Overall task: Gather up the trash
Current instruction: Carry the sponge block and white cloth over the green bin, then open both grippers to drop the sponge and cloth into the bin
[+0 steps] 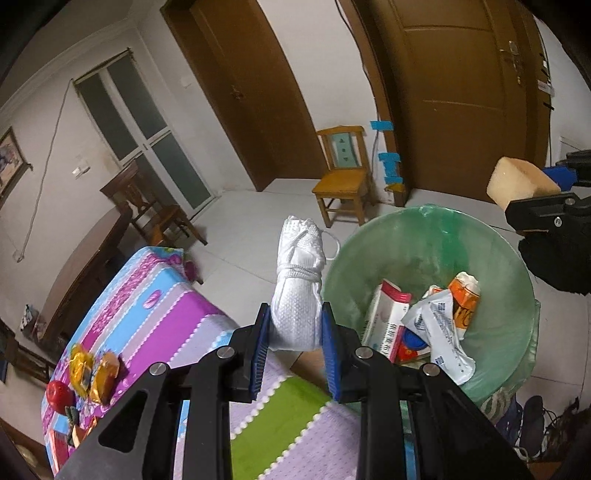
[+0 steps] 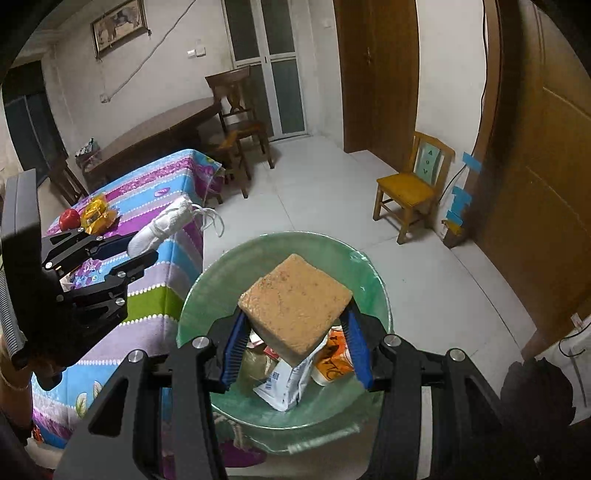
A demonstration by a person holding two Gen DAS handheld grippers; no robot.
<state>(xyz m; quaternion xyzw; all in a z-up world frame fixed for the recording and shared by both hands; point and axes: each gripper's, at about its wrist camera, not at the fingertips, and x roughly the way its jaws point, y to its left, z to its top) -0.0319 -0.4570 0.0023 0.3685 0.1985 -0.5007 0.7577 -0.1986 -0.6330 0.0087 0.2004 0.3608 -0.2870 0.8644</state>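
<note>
Left gripper (image 1: 295,332) gripping mask (image 1: 297,291); right gripper (image 2: 295,345) gripping sponge (image 2: 295,301)

This is looking like a lived-in home, a plain dining or sitting room. Brown wooden doors (image 1: 461,92) are filling the upper right of the left wrist view, and a small yellow wooden chair (image 1: 343,177) is standing on the pale tiled floor (image 2: 332,192). A framed picture (image 2: 118,24) is hanging at upper left, a dark dining table (image 2: 155,136) is sitting below it, and a flowery cloth is covering the tabletop (image 2: 147,206) at left.
</note>
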